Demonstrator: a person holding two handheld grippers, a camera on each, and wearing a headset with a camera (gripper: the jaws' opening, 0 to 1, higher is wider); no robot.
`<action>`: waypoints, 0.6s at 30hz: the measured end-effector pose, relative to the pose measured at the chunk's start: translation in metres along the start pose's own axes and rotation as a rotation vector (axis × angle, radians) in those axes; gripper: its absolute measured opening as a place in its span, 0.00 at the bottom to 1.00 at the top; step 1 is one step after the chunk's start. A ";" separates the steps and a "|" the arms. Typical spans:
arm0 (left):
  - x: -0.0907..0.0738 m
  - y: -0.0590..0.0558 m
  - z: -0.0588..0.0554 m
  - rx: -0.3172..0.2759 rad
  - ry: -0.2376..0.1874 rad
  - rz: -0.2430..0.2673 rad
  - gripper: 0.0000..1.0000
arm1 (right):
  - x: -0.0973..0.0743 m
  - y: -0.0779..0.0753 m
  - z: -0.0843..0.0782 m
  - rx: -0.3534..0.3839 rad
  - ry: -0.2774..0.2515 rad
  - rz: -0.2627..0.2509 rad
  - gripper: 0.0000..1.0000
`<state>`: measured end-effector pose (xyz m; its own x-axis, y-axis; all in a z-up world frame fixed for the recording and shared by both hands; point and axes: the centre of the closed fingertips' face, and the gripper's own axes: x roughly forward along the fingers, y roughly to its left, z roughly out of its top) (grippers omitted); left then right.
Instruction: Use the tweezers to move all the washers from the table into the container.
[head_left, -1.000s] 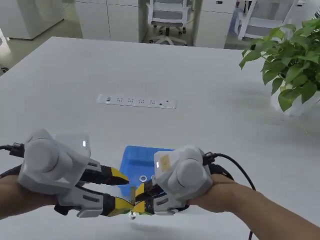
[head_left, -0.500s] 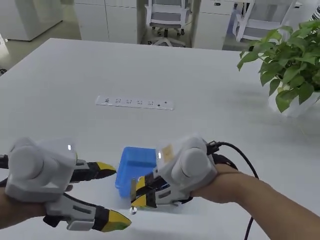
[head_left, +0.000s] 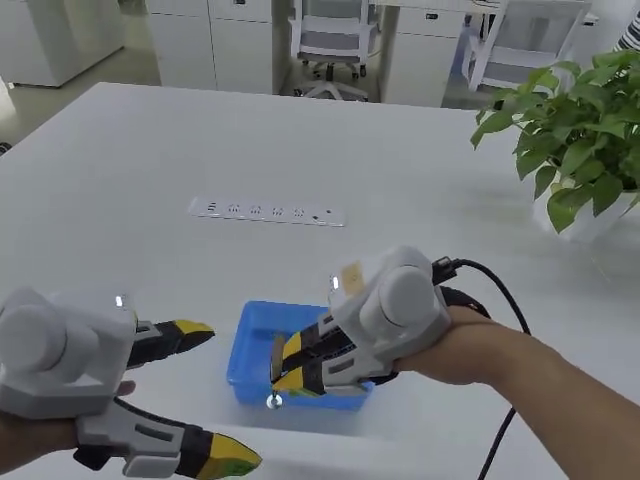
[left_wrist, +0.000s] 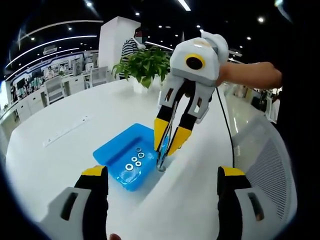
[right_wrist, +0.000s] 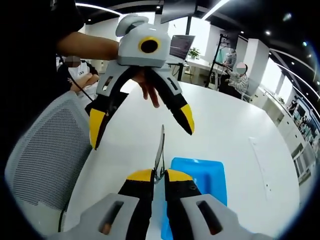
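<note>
Right gripper (head_left: 288, 366) clamped on tweezers (left_wrist: 162, 154), tip's washer (head_left: 273, 401) hangs at container (head_left: 262, 325) near rim; left gripper (head_left: 215, 395) wide open, empty.

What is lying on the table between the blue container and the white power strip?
Nothing: in the head view, the stretch of table between the container and the power strip is bare.

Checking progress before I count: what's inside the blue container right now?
The left gripper view shows several washers lying loose on the floor of the blue container. The right gripper, shut on the tweezers, covers part of that floor, so any washers there are hidden.
</note>
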<state>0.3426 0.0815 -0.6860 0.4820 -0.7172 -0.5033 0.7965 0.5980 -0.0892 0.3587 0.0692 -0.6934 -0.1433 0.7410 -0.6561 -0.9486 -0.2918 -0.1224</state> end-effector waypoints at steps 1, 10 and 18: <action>0.000 0.000 0.000 -0.003 -0.004 0.002 0.98 | -0.002 -0.002 0.000 0.004 -0.001 -0.005 0.09; -0.002 0.002 0.000 -0.033 -0.018 0.011 0.99 | -0.013 -0.021 -0.005 0.017 0.000 -0.046 0.09; -0.002 0.003 0.001 -0.033 -0.024 0.010 0.99 | -0.015 -0.041 -0.012 0.026 -0.003 -0.091 0.09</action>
<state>0.3438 0.0845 -0.6841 0.4991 -0.7190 -0.4836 0.7790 0.6167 -0.1129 0.4031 0.0624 -0.6876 -0.0565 0.7655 -0.6410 -0.9648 -0.2071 -0.1623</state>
